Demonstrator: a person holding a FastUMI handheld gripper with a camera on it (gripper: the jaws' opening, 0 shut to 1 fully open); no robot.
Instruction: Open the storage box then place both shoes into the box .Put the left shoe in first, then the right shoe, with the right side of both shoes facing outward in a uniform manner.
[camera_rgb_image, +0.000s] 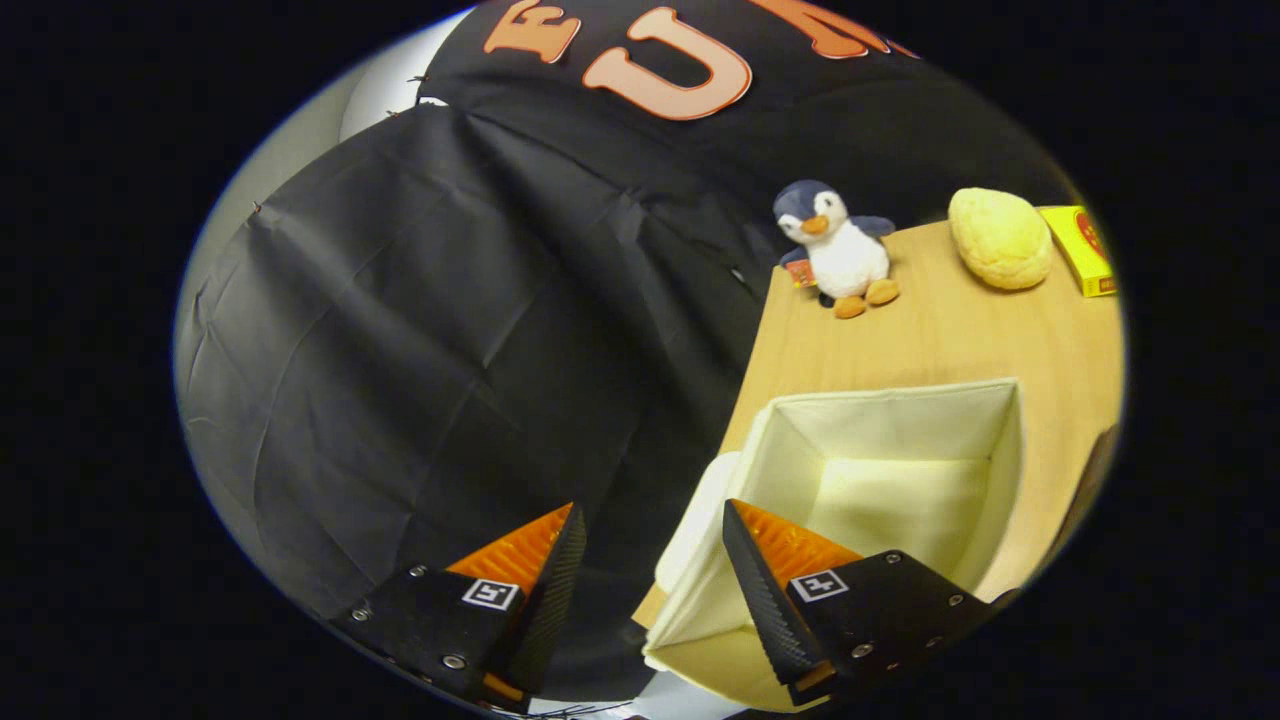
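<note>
Gripper view: gripper (650, 545) spread wide, holding nothing, one finger over the black cloth wall (420, 330), the other over the near corner of the storage box (985, 440). Box open on the wooden table (960, 335), pale fabric lining bare inside, near left corner just ahead of the fingers, at the table's edge. Beyond the box, toward the table's far edge, a plush penguin (838, 250) upright. Right of the penguin, a yellow bun-shaped toy (1000, 238), touching or just beside a yellow carton (1082, 250).
</note>
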